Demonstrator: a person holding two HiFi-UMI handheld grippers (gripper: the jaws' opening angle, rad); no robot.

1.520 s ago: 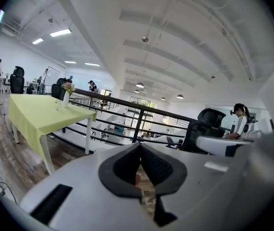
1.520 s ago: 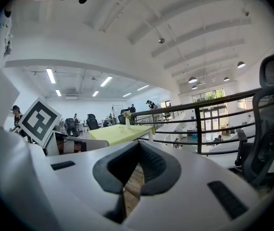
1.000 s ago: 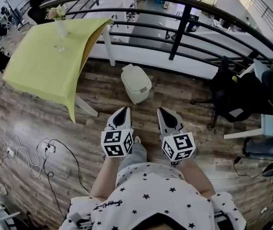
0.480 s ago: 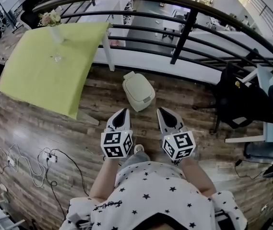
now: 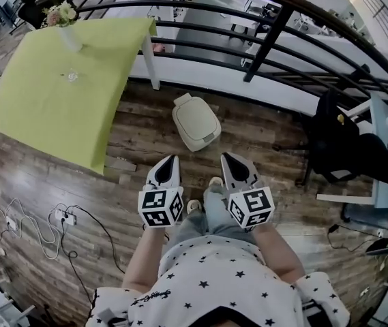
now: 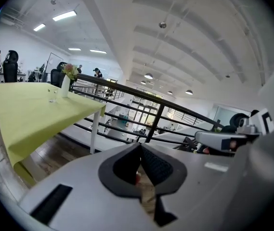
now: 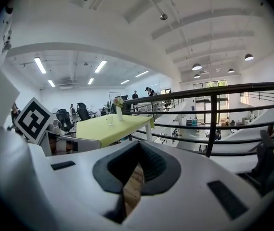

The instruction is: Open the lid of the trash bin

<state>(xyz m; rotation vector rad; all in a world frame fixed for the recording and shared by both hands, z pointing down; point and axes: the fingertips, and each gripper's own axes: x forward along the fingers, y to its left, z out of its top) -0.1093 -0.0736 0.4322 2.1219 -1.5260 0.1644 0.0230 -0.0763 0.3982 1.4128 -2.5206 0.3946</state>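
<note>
Although the trash bin (image 5: 195, 120) stands in plain sight on the wooden floor (image 5: 139, 142), near the railing (image 5: 262, 36) and just off the corner of the green-covered tabletop (image 5: 57, 80), its pale lid lies flat and closed. The task therefore looks not yet begun: reaching the bin, meeting the lid and raising it all remain. The left hand-held gripper (image 5: 168, 163) and the right hand-held gripper (image 5: 231, 162) are held side by side in front of the person's body, noses aimed forward toward the bin but well apart from it. Each has its jaw tips pressed together on nothing (only floor shows through the gap behind them).
</note>
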